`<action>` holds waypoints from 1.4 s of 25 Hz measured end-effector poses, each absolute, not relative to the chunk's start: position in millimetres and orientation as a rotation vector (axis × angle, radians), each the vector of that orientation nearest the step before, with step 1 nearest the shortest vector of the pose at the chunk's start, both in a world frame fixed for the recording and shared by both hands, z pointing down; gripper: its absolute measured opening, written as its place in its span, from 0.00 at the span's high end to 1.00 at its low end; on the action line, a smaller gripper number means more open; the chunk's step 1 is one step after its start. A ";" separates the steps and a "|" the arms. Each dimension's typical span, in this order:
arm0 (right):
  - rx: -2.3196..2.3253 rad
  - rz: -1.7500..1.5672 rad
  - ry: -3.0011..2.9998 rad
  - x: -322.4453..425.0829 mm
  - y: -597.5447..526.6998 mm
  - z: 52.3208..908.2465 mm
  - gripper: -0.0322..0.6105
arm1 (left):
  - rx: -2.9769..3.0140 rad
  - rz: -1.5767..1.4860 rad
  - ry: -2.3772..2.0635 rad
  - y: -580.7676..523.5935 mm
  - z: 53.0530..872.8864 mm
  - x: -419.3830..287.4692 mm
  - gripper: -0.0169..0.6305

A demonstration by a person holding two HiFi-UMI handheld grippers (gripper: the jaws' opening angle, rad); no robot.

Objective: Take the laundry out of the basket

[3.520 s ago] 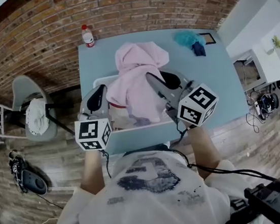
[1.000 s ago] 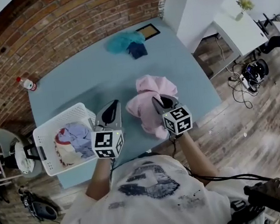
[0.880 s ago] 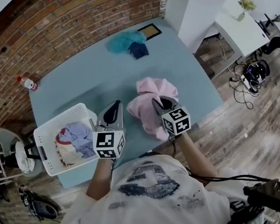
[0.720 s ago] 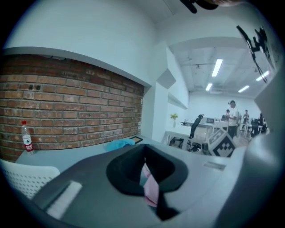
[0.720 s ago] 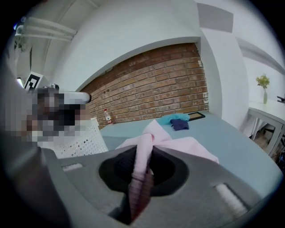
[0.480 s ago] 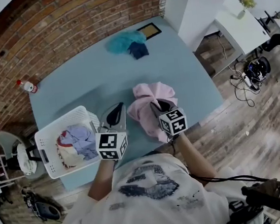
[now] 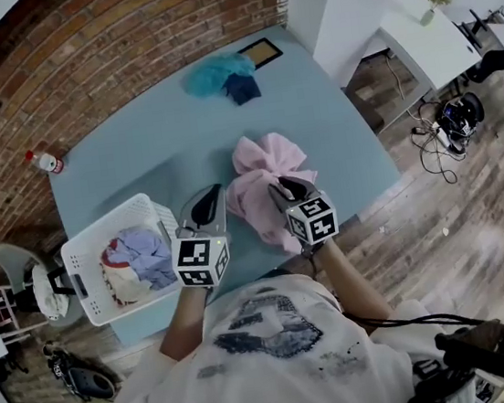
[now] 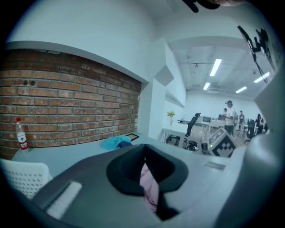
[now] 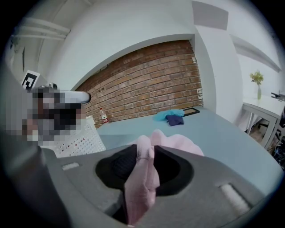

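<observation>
The light-blue table [image 7: 137, 165] carries all task items. The white laundry basket [image 7: 108, 226] stands just to the left of the left gripper [image 7: 207, 197], at the table's near corner. The pink garment [image 7: 262, 172] is out of the basket. It lies bunched on the table surface between the two grippers and reaches ahead of the right gripper [image 7: 280, 190]. Removal of this item is judged nearly complete, with only the release remaining. The basket is not empty. A lavender-blue garment [image 7: 148, 254] and a white-and-red piece [image 7: 118, 269] lie inside it, to the left of the left gripper, so at least two items are left to remove. Left gripper: the jaws are closed together on a narrow fold of the pink garment, which shows in the slit between them. Right gripper: the jaws have just been opening. A thick fold of the pink garment stands between them, fills the gap and touches both pads, so the grip is judged slackening but not yet released. Well ahead of the right gripper, at the far table edge, a teal cloth [image 7: 212, 74] and a dark-blue cloth [image 7: 241, 87] lie touching each other. Whether they came from the basket cannot be told. A small bottle [image 7: 44, 162] stands at the table's far corner, ahead and to the left of the left gripper.
</observation>
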State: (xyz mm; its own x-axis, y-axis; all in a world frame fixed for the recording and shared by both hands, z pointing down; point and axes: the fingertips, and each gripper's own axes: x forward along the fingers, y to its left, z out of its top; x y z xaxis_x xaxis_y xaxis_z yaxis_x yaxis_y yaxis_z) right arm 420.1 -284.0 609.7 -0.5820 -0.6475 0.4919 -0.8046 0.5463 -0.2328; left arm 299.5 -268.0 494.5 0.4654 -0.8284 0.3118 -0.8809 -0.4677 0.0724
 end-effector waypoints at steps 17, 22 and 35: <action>1.337 0.521 -2.596 446.6 -265.6 525.3 0.77 | 2.547 0.351 -1.469 -262.0 480.3 322.4 0.99; 1.452 0.448 -2.590 459.2 -257.3 504.0 0.86 | 2.570 0.338 -1.463 -258.1 474.1 328.9 0.99; 1.553 0.420 -2.618 484.1 -250.5 483.2 0.95 | 2.596 0.323 -1.478 -254.5 466.8 344.0 0.99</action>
